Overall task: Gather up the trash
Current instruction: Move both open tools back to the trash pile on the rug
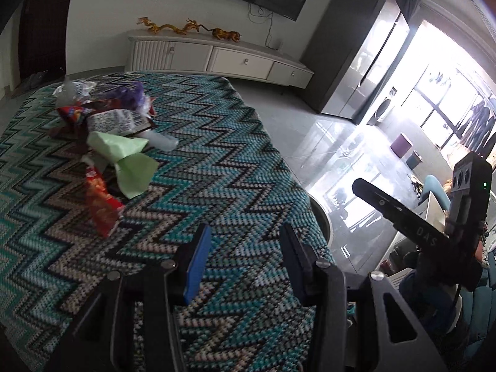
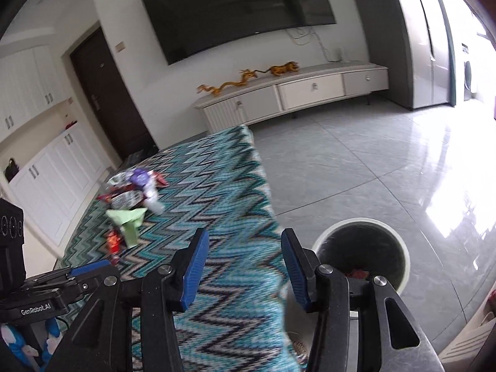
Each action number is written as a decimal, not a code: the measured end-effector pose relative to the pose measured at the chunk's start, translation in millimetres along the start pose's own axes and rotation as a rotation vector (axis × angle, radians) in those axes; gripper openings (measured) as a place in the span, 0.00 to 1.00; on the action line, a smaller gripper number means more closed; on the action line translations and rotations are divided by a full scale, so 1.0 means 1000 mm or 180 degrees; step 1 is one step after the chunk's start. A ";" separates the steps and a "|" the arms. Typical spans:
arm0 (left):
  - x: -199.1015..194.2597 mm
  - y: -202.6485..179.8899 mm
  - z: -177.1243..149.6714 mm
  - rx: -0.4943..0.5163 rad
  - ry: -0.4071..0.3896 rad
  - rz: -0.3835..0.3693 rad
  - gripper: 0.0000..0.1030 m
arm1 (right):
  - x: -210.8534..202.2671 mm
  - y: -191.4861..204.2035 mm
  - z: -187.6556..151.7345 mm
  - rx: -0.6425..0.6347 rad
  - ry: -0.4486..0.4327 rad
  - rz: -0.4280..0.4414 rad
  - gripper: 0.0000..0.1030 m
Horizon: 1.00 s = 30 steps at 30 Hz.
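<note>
A pile of trash lies on the zigzag-patterned cloth [image 1: 217,161]: a green paper [image 1: 124,155], a red snack wrapper [image 1: 102,207], a barcode wrapper [image 1: 119,121], a purple wrapper [image 1: 130,93] and a clear plastic piece [image 1: 161,141]. The pile also shows in the right wrist view [image 2: 130,204]. My left gripper [image 1: 245,266] is open and empty over the cloth, right of the pile. My right gripper [image 2: 245,269] is open and empty above the cloth's right edge. A round white bin [image 2: 362,257] stands on the floor below it, with red trash [image 2: 356,272] inside.
A white TV cabinet [image 2: 310,93] with golden dragon figures [image 2: 248,79] stands along the far wall under a TV [image 2: 235,9]. A grey refrigerator [image 1: 356,62] stands at the right. White cupboards [image 2: 46,161] and a dark door [image 2: 105,99] are at the left. The floor is glossy tile.
</note>
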<state>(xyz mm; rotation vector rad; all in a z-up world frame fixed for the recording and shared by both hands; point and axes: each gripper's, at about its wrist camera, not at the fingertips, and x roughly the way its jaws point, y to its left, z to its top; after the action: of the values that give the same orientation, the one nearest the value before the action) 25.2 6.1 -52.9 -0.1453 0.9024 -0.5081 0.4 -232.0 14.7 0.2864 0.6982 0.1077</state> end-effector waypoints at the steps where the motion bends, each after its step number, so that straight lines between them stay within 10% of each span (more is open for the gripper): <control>1: -0.007 0.006 -0.002 -0.0022 -0.0037 0.0033 0.43 | 0.000 0.009 -0.001 -0.0051 0.0004 0.0038 0.45; 13: -0.118 0.039 0.032 -0.0025 -0.0929 0.0756 0.43 | -0.031 0.079 -0.011 -0.0572 -0.0161 0.0346 0.49; 18: -0.167 0.043 0.045 -0.0047 -0.1376 0.1010 0.61 | -0.047 0.082 -0.005 -0.0608 -0.0303 0.0382 0.49; 30: -0.171 0.061 0.066 -0.0053 -0.1236 0.1118 0.61 | -0.061 0.095 0.005 -0.0745 -0.0444 0.0498 0.49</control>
<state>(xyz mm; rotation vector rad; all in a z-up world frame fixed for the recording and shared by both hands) 11.0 135.8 89.5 -0.0930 0.5349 -0.1357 -43.4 -153.8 84.0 0.1221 0.5183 0.3135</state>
